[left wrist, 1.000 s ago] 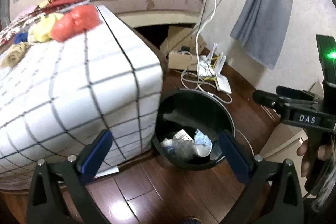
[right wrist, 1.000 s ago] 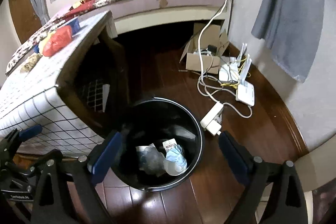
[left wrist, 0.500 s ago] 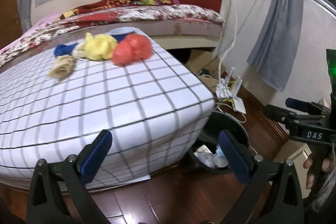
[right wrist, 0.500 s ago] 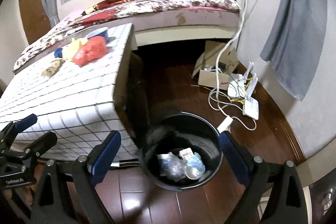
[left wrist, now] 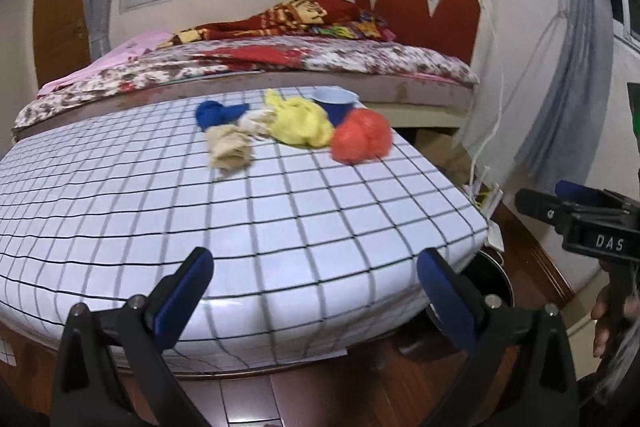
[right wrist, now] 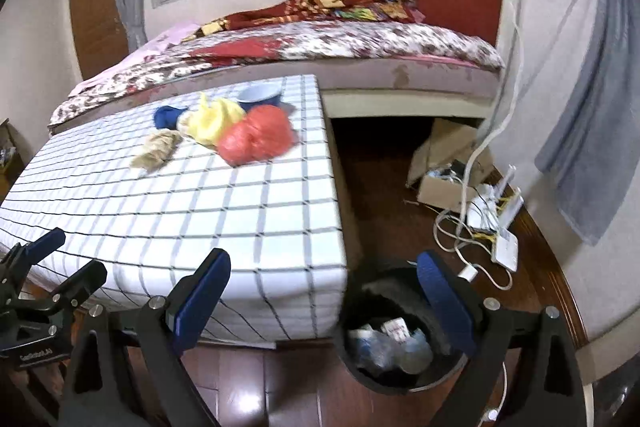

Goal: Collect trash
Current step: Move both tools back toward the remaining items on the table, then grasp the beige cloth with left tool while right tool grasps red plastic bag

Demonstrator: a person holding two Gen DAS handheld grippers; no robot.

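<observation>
Crumpled trash lies at the far end of the checked table (left wrist: 280, 227): an orange wad (left wrist: 361, 141) (right wrist: 256, 139), a yellow wad (left wrist: 300, 123) (right wrist: 214, 121), a beige wad (left wrist: 228, 147) (right wrist: 156, 151) and a blue wad (left wrist: 216, 113) (right wrist: 166, 117), beside a blue cup (left wrist: 334, 101) (right wrist: 260, 93). A black bin (right wrist: 400, 343) holding trash stands on the floor at the table's right corner; in the left wrist view only its rim (left wrist: 490, 273) shows. My left gripper (left wrist: 314, 287) and right gripper (right wrist: 322, 287) are open and empty, short of the table's near edge.
A bed (right wrist: 320, 43) runs behind the table. On the floor to the right are a cardboard box (right wrist: 444, 163), white routers and cables (right wrist: 492, 219). A grey curtain (right wrist: 592, 131) hangs on the right wall. The table (right wrist: 200, 203) has a rounded near edge.
Both grippers have risen and tilted up from looking down at the bin to looking across the tabletop. The trash on the table now sits nearer the centre of each view.
</observation>
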